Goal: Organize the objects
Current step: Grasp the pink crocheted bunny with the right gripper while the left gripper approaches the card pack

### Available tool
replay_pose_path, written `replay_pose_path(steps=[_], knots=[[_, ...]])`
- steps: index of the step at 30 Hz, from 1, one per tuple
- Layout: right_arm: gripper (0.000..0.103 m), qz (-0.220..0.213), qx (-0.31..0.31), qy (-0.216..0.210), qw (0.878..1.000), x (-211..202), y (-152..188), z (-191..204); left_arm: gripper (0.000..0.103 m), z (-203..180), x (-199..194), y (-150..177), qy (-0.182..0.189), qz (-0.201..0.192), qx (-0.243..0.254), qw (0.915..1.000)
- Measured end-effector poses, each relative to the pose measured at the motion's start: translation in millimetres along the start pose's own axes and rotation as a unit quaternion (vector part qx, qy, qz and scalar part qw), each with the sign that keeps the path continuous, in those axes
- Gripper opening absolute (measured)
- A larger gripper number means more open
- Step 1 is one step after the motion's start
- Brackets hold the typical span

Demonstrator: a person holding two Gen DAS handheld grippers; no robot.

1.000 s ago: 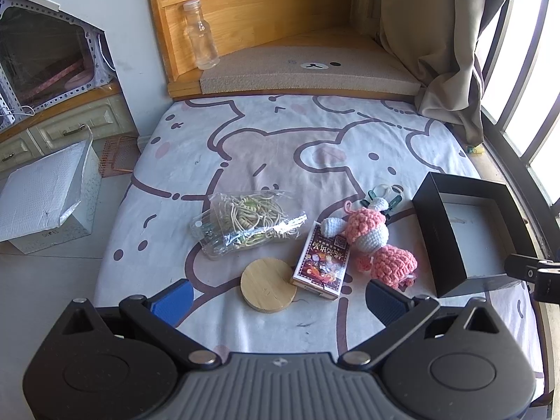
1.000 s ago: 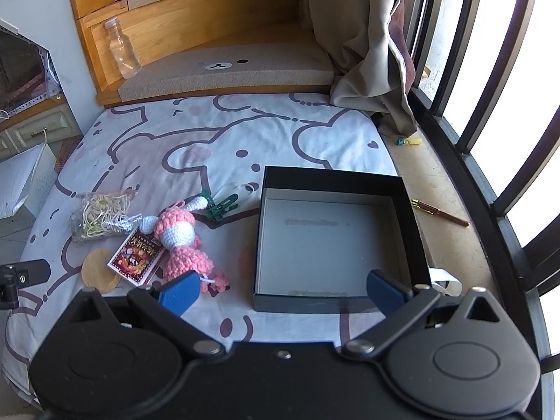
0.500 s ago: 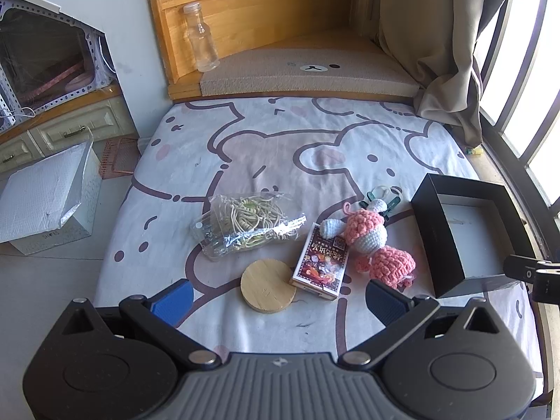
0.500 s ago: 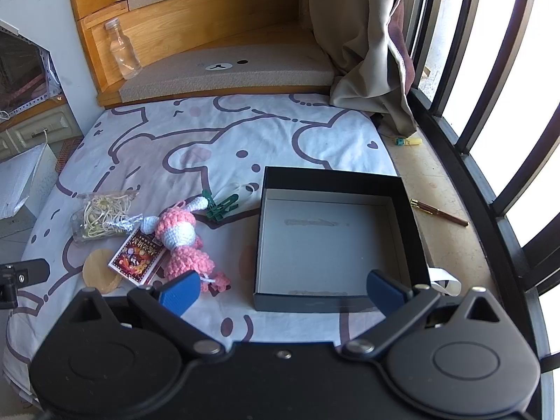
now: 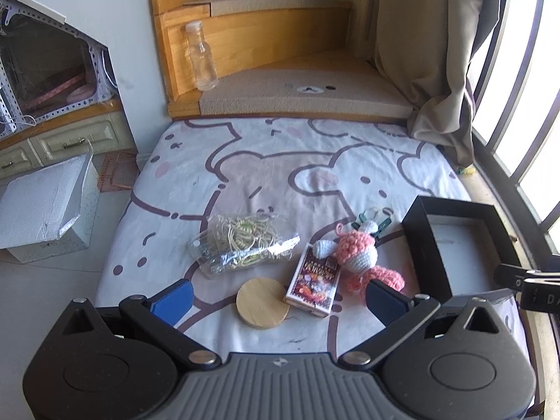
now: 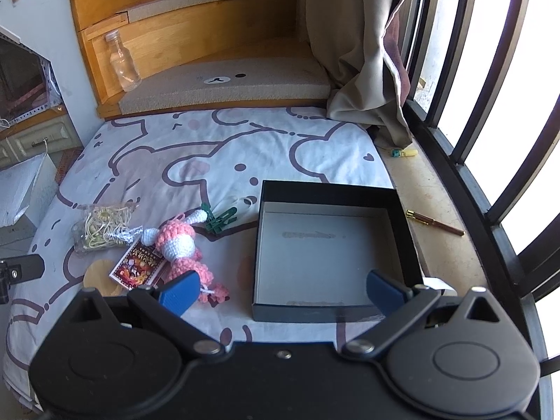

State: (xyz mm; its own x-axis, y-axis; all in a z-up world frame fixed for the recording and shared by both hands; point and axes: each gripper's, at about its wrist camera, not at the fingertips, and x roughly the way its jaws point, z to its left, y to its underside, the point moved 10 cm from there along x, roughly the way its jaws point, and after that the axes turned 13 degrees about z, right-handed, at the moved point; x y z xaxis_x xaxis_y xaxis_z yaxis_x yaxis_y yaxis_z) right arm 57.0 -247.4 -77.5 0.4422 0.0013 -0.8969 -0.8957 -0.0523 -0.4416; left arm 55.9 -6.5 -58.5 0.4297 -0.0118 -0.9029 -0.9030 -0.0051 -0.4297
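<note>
On a cartoon-print bed sheet (image 5: 280,161) lie a round wooden disc (image 5: 262,303), a red card box (image 5: 313,274), a pink and white crochet toy (image 5: 360,257), green clips (image 6: 220,217) and a clear bag of rubber bands (image 5: 241,239). To their right stands an empty black open box (image 6: 329,250). My left gripper (image 5: 280,295) hangs open just above the disc and the card box. Over the near edge of the black box, my right gripper (image 6: 281,290) is open too. Neither holds anything.
A clear bottle (image 5: 201,57) stands on the wooden step behind the bed. A beige curtain (image 6: 364,45) and window bars (image 6: 490,105) close the right side. A pen (image 6: 435,223) lies on the sill. A white foam box (image 5: 42,206) sits on the floor at left.
Both views have shifted slightly; the objects now sit a little lower and nearer in each frame. Nothing on the bed has moved. Both grippers stay open.
</note>
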Motion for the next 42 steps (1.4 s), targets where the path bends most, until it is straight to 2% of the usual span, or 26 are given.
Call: replay_pose_path(steps=[10, 16, 20, 25, 28, 34, 39, 42], knots=[[0.102, -0.056, -0.008, 0.004, 0.998, -24.1, -29.7, 6.5, 0.103, -1.7, -18.8, -21.8, -0.014, -0.043, 0.006, 0.999], [0.103, -0.075, -0.02, 0.003, 0.997, -33.9, -58.6, 17.2, 0.103, 3.1, -43.0, -56.7, -0.025, -0.081, -0.002, 0.9964], [0.103, -0.082, -0.009, -0.013, 0.996, -36.9, -79.2, 22.9, 0.103, 3.5, -57.2, -81.7, -0.022, -0.102, -0.008, 0.9945], [0.103, -0.09, -0.01, -0.017, 0.996, -32.0, -101.7, 33.0, 0.103, 3.0, -59.4, -107.1, -0.027, -0.119, -0.009, 0.9924], [0.103, -0.087, -0.011, -0.026, 0.996, -21.1, -109.0, 39.6, 0.103, 2.4, -49.2, -115.1, -0.025, -0.117, -0.011, 0.9927], [0.103, -0.072, -0.013, -0.037, 0.997, 12.8, -108.2, 47.4, 0.103, 11.6, -14.7, -118.6, -0.044, -0.101, -0.01, 0.9938], [0.103, -0.043, -0.019, -0.044, 0.998, 47.1, -101.5, 51.1, 0.103, 22.4, 22.3, -108.4, -0.086, -0.078, 0.003, 0.9932], [0.103, -0.028, -0.027, -0.051, 0.998, 64.0, -97.1, 53.9, 0.103, 24.2, 44.9, -98.1, -0.082, -0.053, 0.022, 0.995]])
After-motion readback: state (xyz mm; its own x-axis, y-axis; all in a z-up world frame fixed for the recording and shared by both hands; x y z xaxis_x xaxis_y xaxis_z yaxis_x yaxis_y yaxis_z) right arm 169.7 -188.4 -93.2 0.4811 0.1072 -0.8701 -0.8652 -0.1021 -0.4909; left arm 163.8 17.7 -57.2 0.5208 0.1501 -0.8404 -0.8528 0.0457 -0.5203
